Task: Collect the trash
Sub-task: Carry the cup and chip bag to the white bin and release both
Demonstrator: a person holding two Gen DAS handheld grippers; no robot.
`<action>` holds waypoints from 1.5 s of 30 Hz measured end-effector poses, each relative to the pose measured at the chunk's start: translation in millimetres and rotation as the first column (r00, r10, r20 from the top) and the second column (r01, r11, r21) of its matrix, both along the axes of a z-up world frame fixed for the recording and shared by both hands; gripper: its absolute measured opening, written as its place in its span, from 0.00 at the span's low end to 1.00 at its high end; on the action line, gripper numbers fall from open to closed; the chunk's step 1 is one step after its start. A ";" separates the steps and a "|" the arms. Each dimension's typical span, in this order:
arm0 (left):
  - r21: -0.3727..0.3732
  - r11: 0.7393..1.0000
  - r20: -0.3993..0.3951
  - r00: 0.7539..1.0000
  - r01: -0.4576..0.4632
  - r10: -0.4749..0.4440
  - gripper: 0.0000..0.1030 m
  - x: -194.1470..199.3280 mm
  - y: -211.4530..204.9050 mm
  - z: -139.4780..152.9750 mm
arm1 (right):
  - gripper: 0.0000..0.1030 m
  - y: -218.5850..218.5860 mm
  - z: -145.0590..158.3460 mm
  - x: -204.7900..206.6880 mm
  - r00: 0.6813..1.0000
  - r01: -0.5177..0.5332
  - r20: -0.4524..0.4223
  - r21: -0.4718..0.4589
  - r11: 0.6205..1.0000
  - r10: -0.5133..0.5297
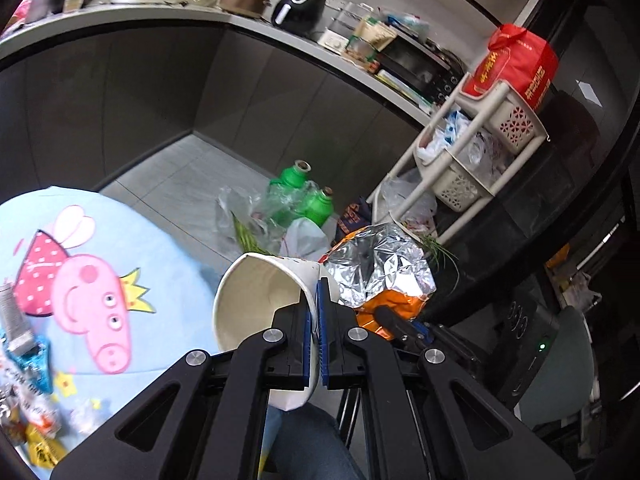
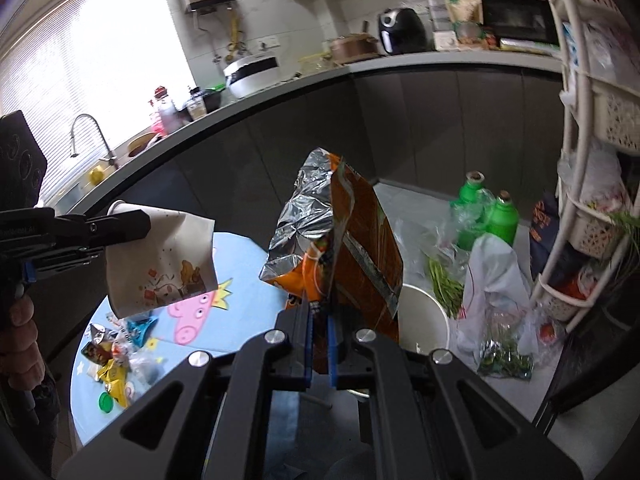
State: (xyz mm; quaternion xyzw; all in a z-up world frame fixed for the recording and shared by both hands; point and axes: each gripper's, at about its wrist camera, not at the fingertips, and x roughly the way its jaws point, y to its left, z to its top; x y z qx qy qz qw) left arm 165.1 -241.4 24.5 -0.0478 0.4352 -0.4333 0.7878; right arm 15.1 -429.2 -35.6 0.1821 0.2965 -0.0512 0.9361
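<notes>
My left gripper (image 1: 316,304) is shut on the rim of a white paper cup (image 1: 256,300), held in the air beside the round blue table (image 1: 120,248). The cup with its printed side (image 2: 160,264) and the left gripper (image 2: 140,224) also show in the right wrist view. My right gripper (image 2: 319,312) is shut on an orange chip bag with a silver lining (image 2: 340,240), held upright above a white bucket (image 2: 424,320) on the floor. The bag also shows in the left wrist view (image 1: 380,276). Several wrappers (image 2: 116,356) lie on the table.
Two green bottles (image 2: 488,212), plastic bags (image 2: 496,276) and green vegetables (image 2: 444,284) lie on the floor. A white basket rack (image 2: 588,200) stands at the right. A dark kitchen counter (image 2: 360,68) curves behind. A green cap (image 2: 106,402) sits on the table edge.
</notes>
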 end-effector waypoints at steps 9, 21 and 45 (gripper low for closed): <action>0.081 0.995 -0.057 0.997 0.058 -0.053 0.03 25.2 -73.0 -50.6 | 0.07 -41.6 -66.9 30.7 0.991 0.068 -0.119 0.084 0.994 -0.058; 0.185 0.982 -0.085 0.996 0.049 -0.034 0.03 56.4 -116.4 -108.0 | 0.08 -69.8 -120.8 67.9 0.981 0.104 -0.179 0.167 0.980 -0.073; 0.204 0.972 0.036 0.993 -0.115 0.110 0.92 44.6 -83.6 -92.1 | 0.97 -43.4 -119.1 58.2 0.975 0.035 -0.221 -0.002 0.999 -0.035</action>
